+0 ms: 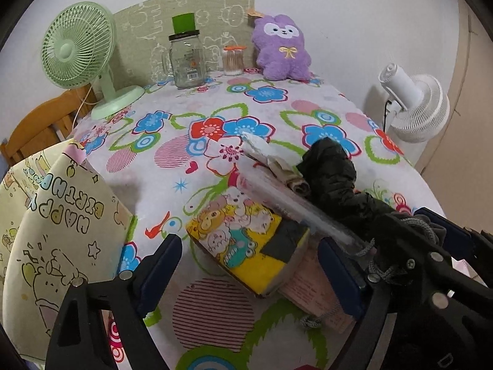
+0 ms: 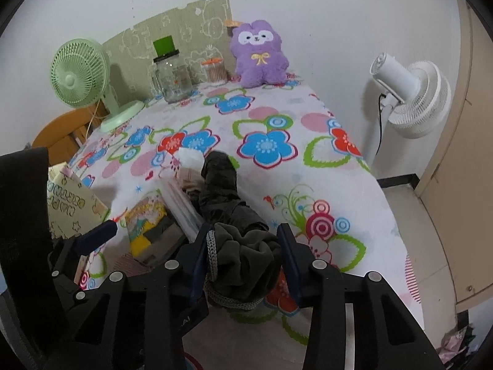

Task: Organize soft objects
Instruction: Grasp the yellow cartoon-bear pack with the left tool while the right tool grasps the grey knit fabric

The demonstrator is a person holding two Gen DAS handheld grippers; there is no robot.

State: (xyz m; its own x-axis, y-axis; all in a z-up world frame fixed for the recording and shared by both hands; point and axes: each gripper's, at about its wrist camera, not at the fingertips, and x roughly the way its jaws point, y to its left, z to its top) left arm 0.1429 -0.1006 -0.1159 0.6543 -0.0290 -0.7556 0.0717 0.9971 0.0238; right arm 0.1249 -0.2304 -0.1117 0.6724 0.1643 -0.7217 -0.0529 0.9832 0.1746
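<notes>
Near the worktop's (image 2: 354, 191) front edge, right gripper (image 2: 243, 262) jaws are clamped on the dark cloth bundle (image 2: 243, 256); lift gently, cord included. Left gripper (image 1: 246, 265) jaws stand apart.

My right claw (image 2: 243, 262) sits at the near edge of the table (image 1: 308, 114), its fingers either side of the bunched cloth (image 2: 243, 256), whose cord (image 2: 212, 252) lies against my left-side finger. From there the cloth runs toward twelve o'clock, ending beside the crumpled tissue (image 2: 191, 155) at eleven. At ten o'clock lies the clear sleeve (image 2: 181, 206), and left of it the picture box (image 1: 243, 240) — resting, I think, on a flat card (image 1: 317, 302). My left claw (image 1: 246, 265) straddles that box. At nine o'clock stands the birthday bag (image 1: 61, 231). Along the far edge, left to right — desk fan (image 1: 77, 49), jar (image 1: 186, 60), swab pot (image 1: 234, 60), plush toy (image 1: 282, 47). At two o'clock, off the table, stands the floor fan (image 2: 413, 98).
</notes>
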